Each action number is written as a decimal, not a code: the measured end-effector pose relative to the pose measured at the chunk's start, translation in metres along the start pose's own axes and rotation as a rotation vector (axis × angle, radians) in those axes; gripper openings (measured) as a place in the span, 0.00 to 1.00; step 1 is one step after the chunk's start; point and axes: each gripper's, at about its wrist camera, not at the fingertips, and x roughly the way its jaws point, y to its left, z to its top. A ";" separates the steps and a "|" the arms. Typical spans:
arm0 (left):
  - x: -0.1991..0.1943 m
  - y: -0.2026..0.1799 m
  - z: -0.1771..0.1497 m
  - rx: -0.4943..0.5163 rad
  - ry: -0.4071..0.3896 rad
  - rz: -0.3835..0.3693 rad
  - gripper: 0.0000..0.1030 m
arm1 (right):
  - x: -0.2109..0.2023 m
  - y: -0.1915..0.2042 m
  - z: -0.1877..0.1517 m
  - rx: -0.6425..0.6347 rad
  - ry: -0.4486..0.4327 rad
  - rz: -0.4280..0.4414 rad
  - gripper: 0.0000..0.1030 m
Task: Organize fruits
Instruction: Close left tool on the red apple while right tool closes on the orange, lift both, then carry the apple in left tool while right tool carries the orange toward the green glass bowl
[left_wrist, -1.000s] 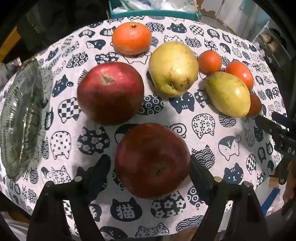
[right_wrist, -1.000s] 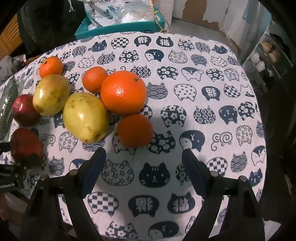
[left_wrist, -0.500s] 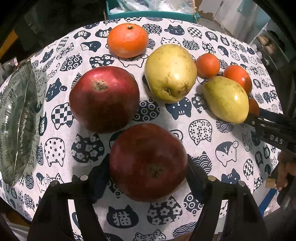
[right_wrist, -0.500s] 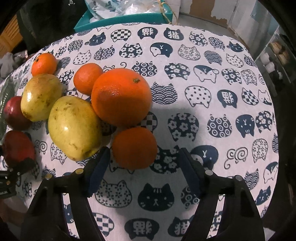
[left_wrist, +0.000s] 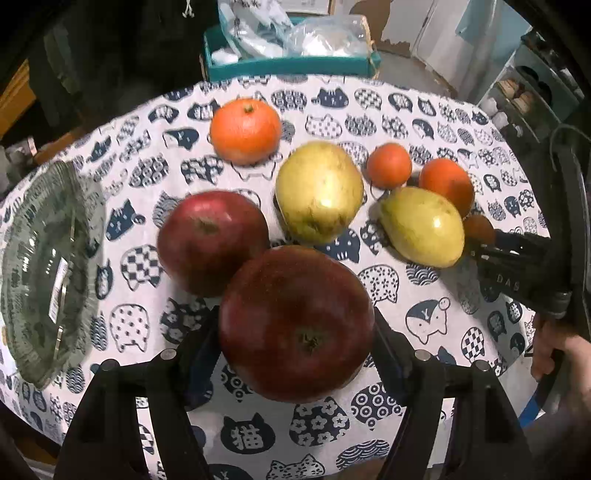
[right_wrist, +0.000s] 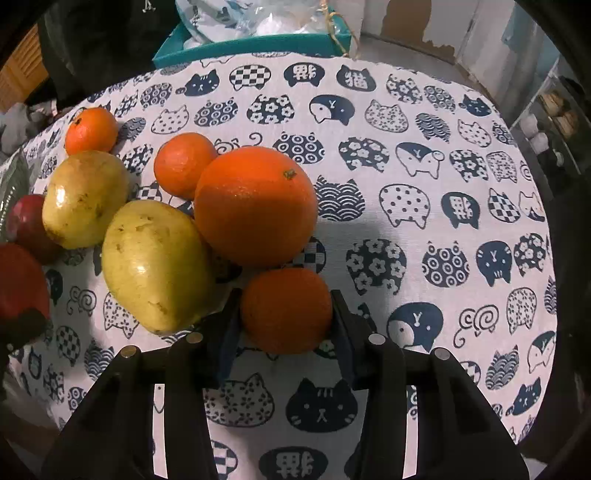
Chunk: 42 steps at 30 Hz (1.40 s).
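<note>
Both tongs loaded: left tongs (left_wrist: 295, 339) clamped on the dark red apple (left_wrist: 295, 325), right tongs (right_wrist: 286, 321) closed snug on the small mandarin (right_wrist: 286, 310). Glass bowl (left_wrist: 48, 273) is my landmark; the apple sits just right of it, the mandarin far right, past the pears. I'd lift the apple straight up first, clearing the second apple (left_wrist: 212, 240) close behind it. The mandarin looks to touch the big orange (right_wrist: 255, 206), hard to tell, so draw it away before raising. Keep the squeeze light.

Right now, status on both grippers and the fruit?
Left gripper shut on dark red apple. Right gripper shut on small orange tangerine; yellow-green pear crowds its left.
</note>
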 end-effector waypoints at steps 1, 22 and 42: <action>-0.004 0.001 0.003 0.003 -0.012 0.001 0.73 | -0.003 0.000 0.000 0.006 -0.007 -0.002 0.42; -0.091 0.025 0.008 0.009 -0.253 0.048 0.73 | -0.113 0.010 0.001 0.033 -0.238 -0.041 0.42; -0.169 0.081 0.001 -0.050 -0.430 0.109 0.73 | -0.202 0.068 0.022 -0.029 -0.456 0.009 0.42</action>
